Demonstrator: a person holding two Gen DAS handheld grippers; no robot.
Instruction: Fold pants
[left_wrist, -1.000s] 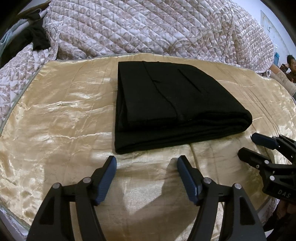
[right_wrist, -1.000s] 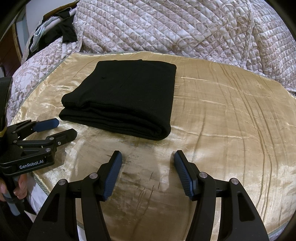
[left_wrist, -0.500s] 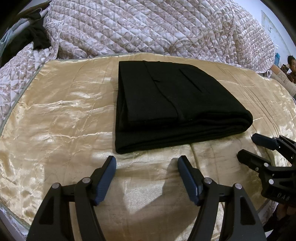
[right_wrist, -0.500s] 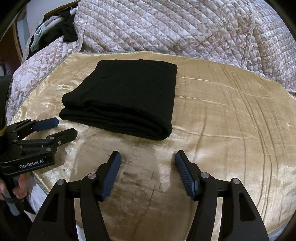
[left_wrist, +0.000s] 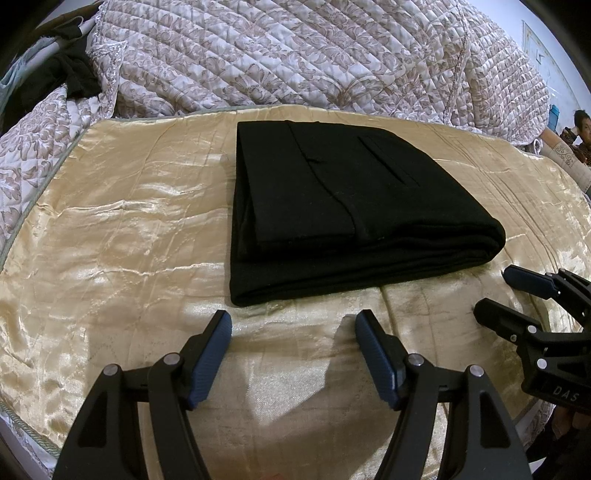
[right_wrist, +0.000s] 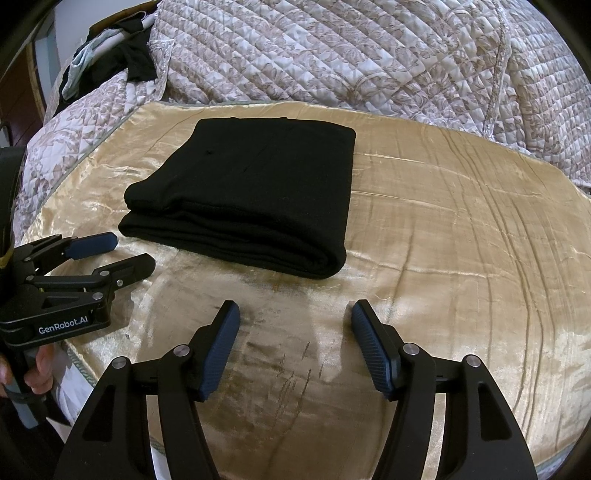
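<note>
Looking through the left wrist camera first, I see the black pants (left_wrist: 343, 210) folded into a thick rectangular stack at the centre of the frame, lying on a shiny gold satin cover (left_wrist: 110, 236). My left gripper (left_wrist: 293, 330) sits at the bottom of the frame with its blue-padded fingers (left_wrist: 210, 354) spread wide and nothing between them; their tips stop just short of the stack's near edge. This view alone shows a slanted pocket seam on the top layer of the pants. It also shows my right gripper (left_wrist: 495, 291) coming in from the right edge, fingers apart and empty, just beside the stack's rounded corner. A quilted floral bedspread (left_wrist: 314, 55) fills the top of the frame, and a person (left_wrist: 580, 129) is at the far right edge.

Through the right wrist camera, the pants (right_wrist: 251, 199) lie in the upper left of centre, with the rounded fold facing the lens. My right gripper (right_wrist: 293, 319) is at the bottom, fingers (right_wrist: 221, 343) spread over bare satin (right_wrist: 461, 240), clear of the stack. Only here do I see my left gripper (right_wrist: 133, 249) from the side, at the left edge, open and empty, with my hand (right_wrist: 35, 369) on its grip. Dark clothing (right_wrist: 136, 62) lies heaped at the upper left.
</note>
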